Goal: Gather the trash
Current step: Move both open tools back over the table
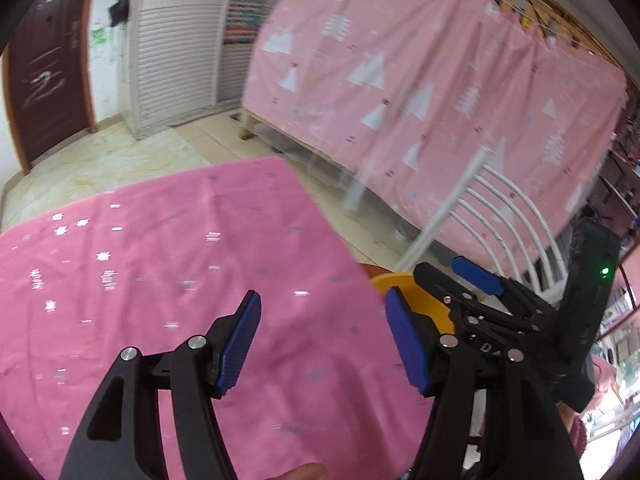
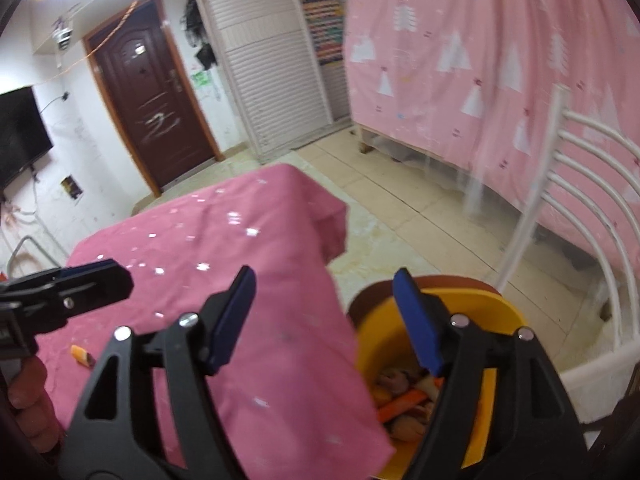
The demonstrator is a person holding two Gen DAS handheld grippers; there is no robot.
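A yellow bin point(image 2: 500, 312) sits on a brown stool beside the pink-clothed table point(image 2: 248, 248), with orange and brown trash point(image 2: 404, 400) inside. In the left wrist view the bin's rim point(image 1: 394, 282) shows past the table's right edge. A small orange and dark wrapper point(image 2: 82, 356) lies on the cloth at the lower left. My right gripper point(image 2: 324, 316) is open and empty, above the table edge and the bin. My left gripper point(image 1: 322, 340) is open and empty over the cloth point(image 1: 200, 280). The right gripper point(image 1: 476, 276) shows in the left wrist view; the left one point(image 2: 100, 276) shows in the right wrist view.
A white metal chair point(image 2: 576, 200) stands right of the bin. A pink curtain point(image 1: 420, 80) hangs over a frame along the right. A white louvred cabinet point(image 2: 272, 64) and a dark door point(image 2: 152, 96) are at the back. A tiled floor point(image 2: 400, 208) lies between.
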